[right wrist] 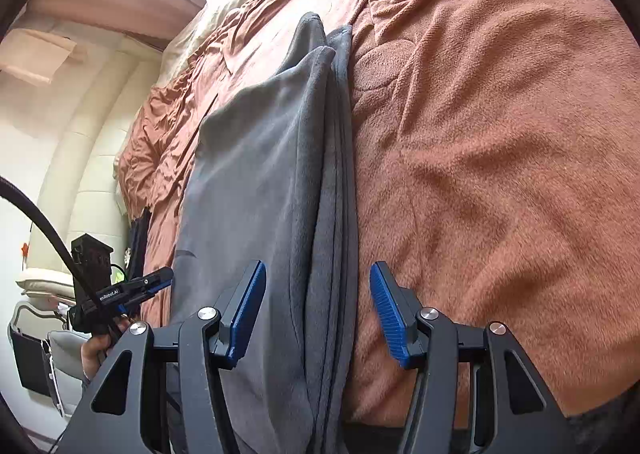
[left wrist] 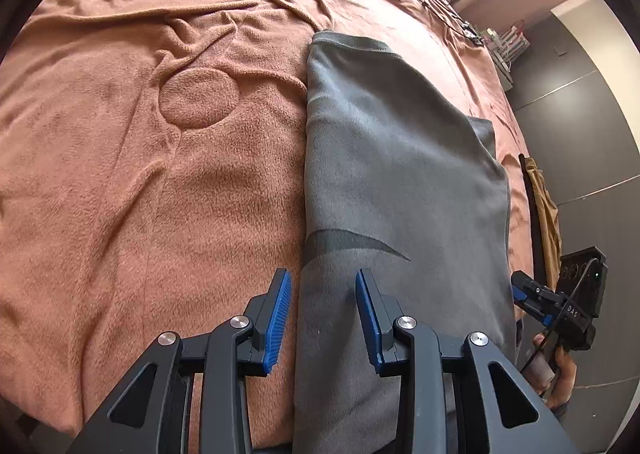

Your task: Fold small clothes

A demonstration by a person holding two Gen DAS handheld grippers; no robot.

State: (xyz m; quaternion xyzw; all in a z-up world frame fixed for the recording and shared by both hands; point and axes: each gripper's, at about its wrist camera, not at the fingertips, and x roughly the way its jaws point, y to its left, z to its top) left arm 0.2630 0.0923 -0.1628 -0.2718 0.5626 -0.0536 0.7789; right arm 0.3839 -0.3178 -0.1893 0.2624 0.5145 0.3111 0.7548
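Left gripper point(left wrist: 322, 318): jaws spread wide, blue pads clasping nothing, poised over the near left edge of the grey fleece garment point(left wrist: 400, 181); right gripper point(right wrist: 318, 314): jaws likewise wide apart and empty, straddling the garment's stacked folded edges at the near end. Grey fleece garment: folded lengthwise into a long narrow strip, lying flat on the rust-brown fleece blanket point(left wrist: 140, 173), long axis running from the near edge of the bed away from both cameras, a dark curved mark point(left wrist: 352, 242) visible across its near portion.
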